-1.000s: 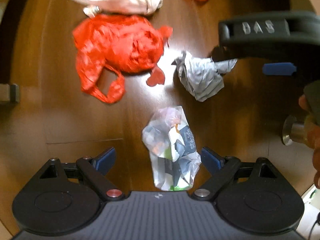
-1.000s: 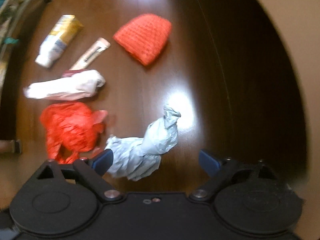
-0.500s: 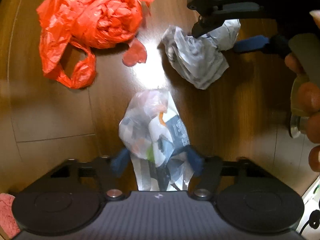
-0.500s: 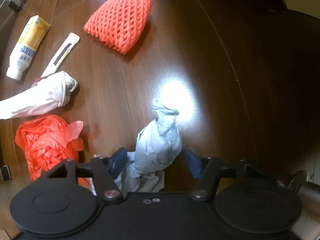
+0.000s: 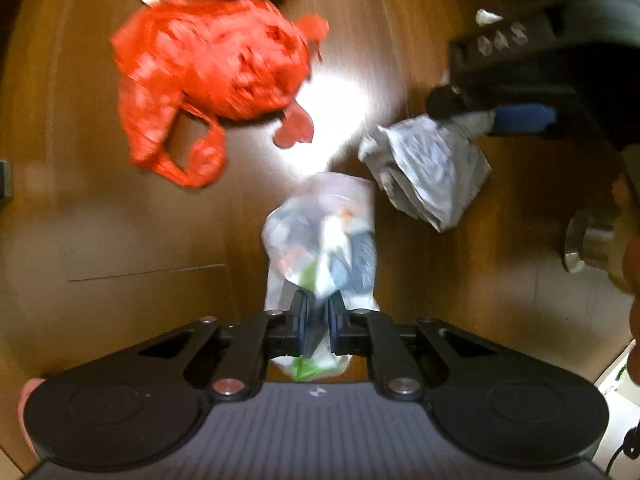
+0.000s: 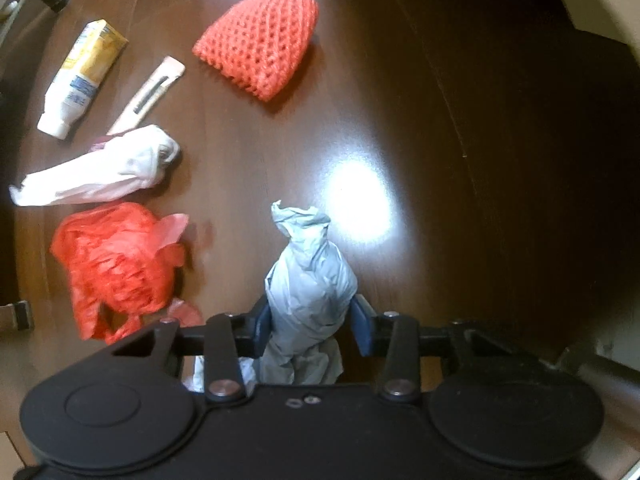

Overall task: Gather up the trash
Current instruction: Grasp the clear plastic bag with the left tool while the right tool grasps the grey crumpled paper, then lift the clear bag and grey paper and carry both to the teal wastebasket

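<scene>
A clear plastic bag [image 5: 320,232] stuffed with scraps lies on the brown wooden surface, and my left gripper [image 5: 318,320] is shut on its near end. To its right lies a crumpled grey bag [image 5: 428,172]. My right gripper [image 5: 480,112] comes down on that bag's far end. In the right wrist view the grey bag [image 6: 310,276] stands twisted between the blue pads [image 6: 262,328] of my right gripper [image 6: 312,328]. Its jaws are closing, and both pads press on the bag's sides.
A red plastic bag [image 5: 208,64] lies at the left, with a white crumpled bag [image 6: 100,172] beyond it. Farther off are an orange foam net [image 6: 260,44], a yellow-white tube [image 6: 80,80] and a slim packet [image 6: 148,96]. A metal fitting [image 5: 588,240] sits at the right.
My left jaws have gone from wide apart to shut on the clear bag. My right jaws have narrowed from wide apart until they press the grey bag.
</scene>
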A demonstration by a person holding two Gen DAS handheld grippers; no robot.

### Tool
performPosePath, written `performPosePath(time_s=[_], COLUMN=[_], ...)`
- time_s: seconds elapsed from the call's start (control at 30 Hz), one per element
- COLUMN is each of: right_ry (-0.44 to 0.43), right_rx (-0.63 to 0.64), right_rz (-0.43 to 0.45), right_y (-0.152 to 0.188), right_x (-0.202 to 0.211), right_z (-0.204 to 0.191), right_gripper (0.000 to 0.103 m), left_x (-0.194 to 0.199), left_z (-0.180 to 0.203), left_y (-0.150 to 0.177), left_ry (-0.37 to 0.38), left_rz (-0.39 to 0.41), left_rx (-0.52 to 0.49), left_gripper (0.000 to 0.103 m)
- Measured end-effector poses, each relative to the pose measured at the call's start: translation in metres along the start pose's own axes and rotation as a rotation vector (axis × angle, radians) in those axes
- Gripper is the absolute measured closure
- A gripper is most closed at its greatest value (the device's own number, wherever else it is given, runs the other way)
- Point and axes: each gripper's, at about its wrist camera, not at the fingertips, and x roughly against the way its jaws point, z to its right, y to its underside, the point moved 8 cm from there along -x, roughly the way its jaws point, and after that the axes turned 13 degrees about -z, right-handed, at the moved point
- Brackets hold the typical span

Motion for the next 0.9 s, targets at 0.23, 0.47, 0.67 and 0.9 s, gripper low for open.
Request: performPosePath(time_s=[0.23, 0.47, 0.67, 0.9], right_ry=[0.002, 0.028, 0.009, -0.002], right_rx=[0.055, 0.069, 0.064, 0.057], right_rz=[0.045, 0.062, 0.056, 0.047], right_y=[0.015, 0.017, 0.02, 0.023], right_x=[0.067, 0.085, 0.064, 0.038], right_z=[-0.015, -0.009, 0.003, 0.023], right_gripper=[0.063, 0.063, 0.063, 0.063], left_x=[0.053, 0.05, 0.024, -0.023], left_z=[-0.008, -0.006, -0.002, 0.002], left_y=[0.0, 0.008, 0.011, -0.005], left_ry=[-0.005, 0.049, 0.115, 0.042], left_rz=[0.05, 0.038, 0.05, 0.067], left_rx=[0.006, 0.032, 0.093, 0.119], left_gripper=[0.097, 0.091, 0.023, 0.021])
